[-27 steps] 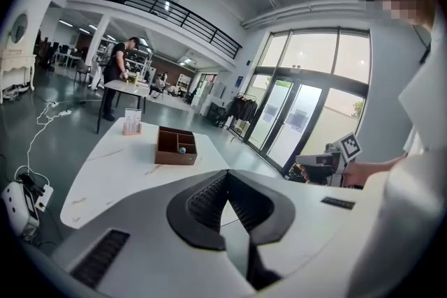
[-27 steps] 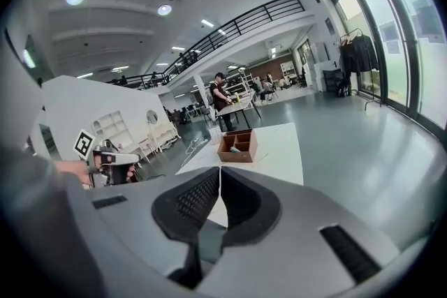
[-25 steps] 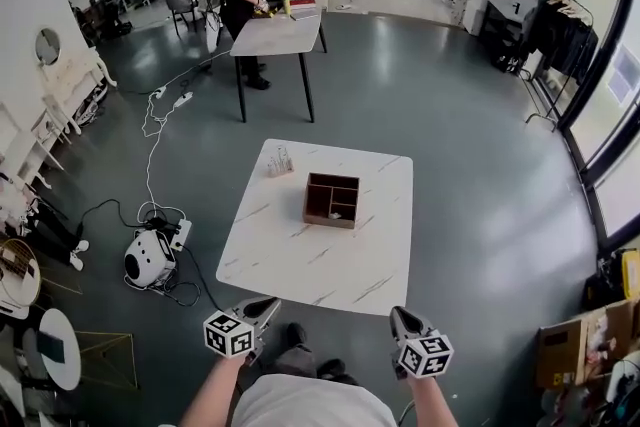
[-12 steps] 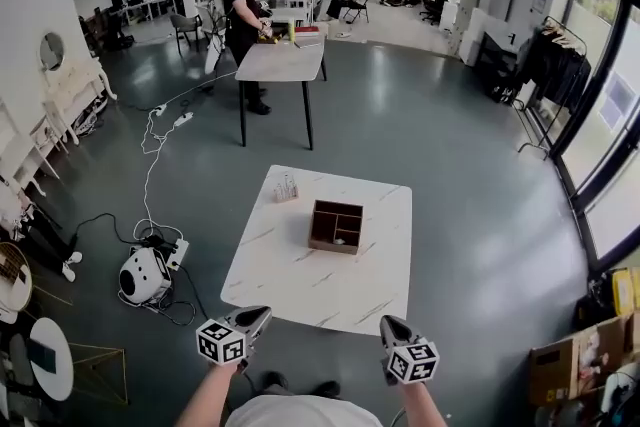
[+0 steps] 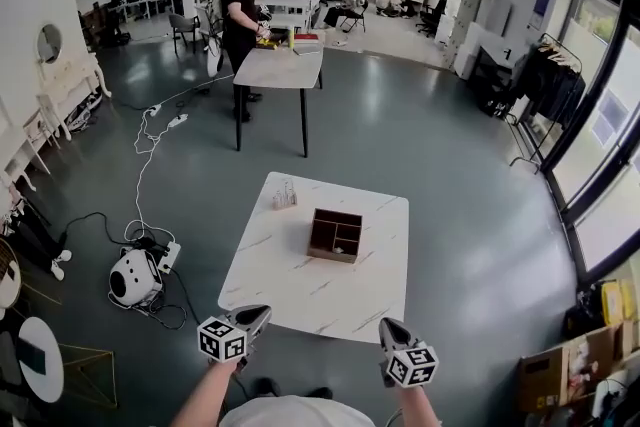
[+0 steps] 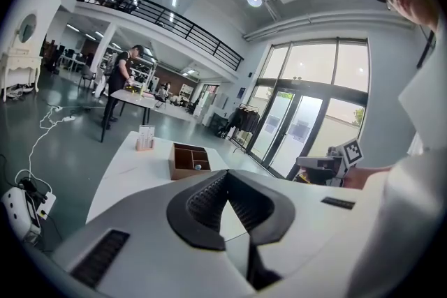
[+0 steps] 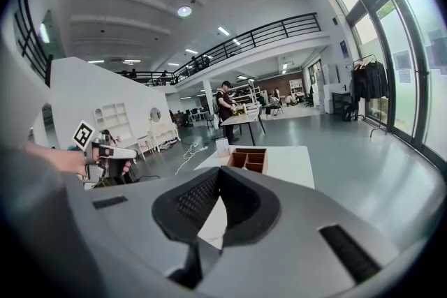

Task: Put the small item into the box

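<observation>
Head view, box (image 5: 333, 256) well ahead of left gripper (image 5: 260, 313) and right gripper (image 5: 389, 326), both closed, empty.

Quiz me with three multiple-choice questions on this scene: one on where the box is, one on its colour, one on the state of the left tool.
1. The box stands: A on the floor; B on the white table; C on a chair.
2. The box is: A blue; B white; C brown.
3. The left tool is: A shut, empty; B wide open; C shut on the box.
Answers: B, it sits near the tabletop's middle; C, its wooden walls are brown; A, its jaws meet with nothing between them.
</observation>
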A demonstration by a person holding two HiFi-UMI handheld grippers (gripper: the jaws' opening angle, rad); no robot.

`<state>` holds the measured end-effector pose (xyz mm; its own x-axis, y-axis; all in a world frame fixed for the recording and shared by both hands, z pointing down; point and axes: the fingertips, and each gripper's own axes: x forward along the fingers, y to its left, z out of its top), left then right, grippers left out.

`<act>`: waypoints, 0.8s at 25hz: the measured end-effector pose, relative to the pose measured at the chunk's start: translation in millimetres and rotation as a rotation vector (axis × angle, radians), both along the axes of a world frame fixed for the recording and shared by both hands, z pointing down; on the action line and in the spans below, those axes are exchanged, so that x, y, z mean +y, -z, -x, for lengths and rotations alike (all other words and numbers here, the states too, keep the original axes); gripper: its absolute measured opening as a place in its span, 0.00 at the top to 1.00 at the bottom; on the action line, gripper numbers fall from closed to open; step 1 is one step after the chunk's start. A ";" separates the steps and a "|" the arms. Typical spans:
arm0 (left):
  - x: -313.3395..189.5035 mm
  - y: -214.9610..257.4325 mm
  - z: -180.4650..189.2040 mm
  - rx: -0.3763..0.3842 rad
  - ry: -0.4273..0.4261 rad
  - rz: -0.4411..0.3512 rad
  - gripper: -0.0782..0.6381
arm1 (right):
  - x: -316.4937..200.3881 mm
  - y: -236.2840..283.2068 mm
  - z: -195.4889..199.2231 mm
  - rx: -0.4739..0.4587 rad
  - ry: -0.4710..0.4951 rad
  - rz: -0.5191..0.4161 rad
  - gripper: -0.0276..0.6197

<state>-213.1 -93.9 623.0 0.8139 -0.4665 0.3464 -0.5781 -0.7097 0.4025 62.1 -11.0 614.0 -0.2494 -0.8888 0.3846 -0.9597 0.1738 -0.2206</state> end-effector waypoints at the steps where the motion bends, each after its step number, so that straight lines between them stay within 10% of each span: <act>1: -0.1 -1.6 -0.3 0.001 -0.002 0.003 0.87 | 0.2 1.3 -0.1 0.002 0.004 -0.005 0.92; 20: 7.9 -12.6 10.6 -0.011 -0.045 0.020 0.87 | 9.1 -1.9 9.4 0.022 -0.037 0.020 0.92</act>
<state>-223.7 -86.0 635.6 0.8298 -0.4226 0.3645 -0.5505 -0.7270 0.4104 52.7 -1.9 615.9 -0.2080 -0.8892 0.4076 -0.9701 0.1342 -0.2022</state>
